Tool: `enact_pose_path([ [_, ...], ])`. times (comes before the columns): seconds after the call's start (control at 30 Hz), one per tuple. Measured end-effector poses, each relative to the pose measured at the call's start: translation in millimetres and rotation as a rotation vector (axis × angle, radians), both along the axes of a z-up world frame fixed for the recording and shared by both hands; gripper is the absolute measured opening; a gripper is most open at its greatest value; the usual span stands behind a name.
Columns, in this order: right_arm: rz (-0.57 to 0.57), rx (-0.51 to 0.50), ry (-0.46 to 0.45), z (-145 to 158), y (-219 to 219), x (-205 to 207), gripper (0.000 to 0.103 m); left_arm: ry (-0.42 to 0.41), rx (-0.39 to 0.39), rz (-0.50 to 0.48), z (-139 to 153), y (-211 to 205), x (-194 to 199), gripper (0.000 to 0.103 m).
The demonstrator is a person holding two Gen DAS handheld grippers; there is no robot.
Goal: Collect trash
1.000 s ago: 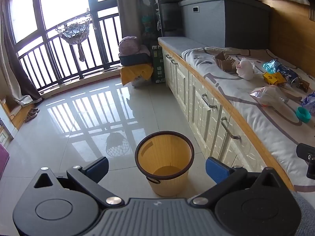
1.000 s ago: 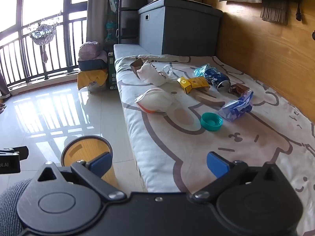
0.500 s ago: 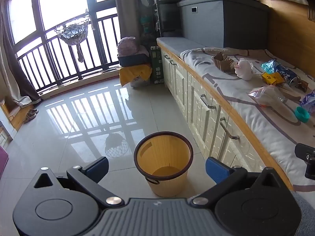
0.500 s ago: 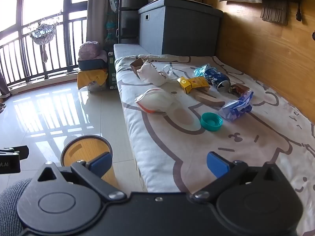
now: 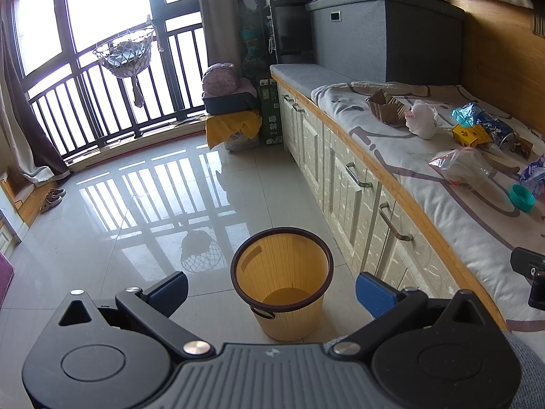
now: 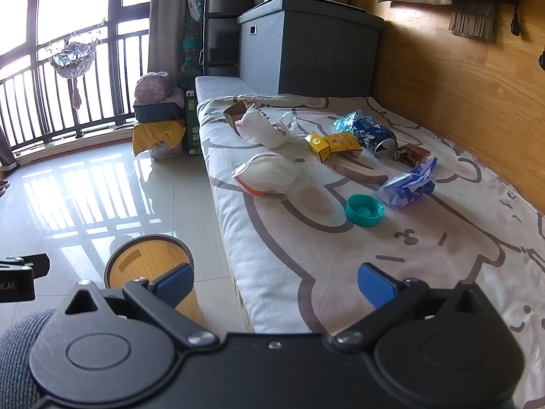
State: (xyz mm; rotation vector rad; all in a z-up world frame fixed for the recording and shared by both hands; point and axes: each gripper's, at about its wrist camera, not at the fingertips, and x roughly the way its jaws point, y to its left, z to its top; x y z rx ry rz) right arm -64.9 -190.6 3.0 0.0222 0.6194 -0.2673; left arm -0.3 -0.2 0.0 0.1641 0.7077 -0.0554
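Glossy tiled floor, balcony rail at 11 o'clock. Round yellow ribbed plastic bin with dark rim stands empty beside the white drawer fronts. Cartoon-print bedsheet carries all the litter: teal plastic cap at 12 o'clock of the right gripper, crumpled blue wrapper just beside it at 1, clear plastic bag at 11, yellow carton beyond. Left gripper spread wide over the bin; right spread wide, empty. Over the last second, barely any shift; collecting not begun. Cap looks nearest pick.
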Motion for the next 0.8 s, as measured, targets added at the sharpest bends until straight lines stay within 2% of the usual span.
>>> enact_pose_path([
  [0.8, -0.004, 0.002, 0.002, -1.9, 0.1, 1.2, 0.103, -0.003, -0.003, -0.008, -0.6, -7.5, 3.1, 0.103],
])
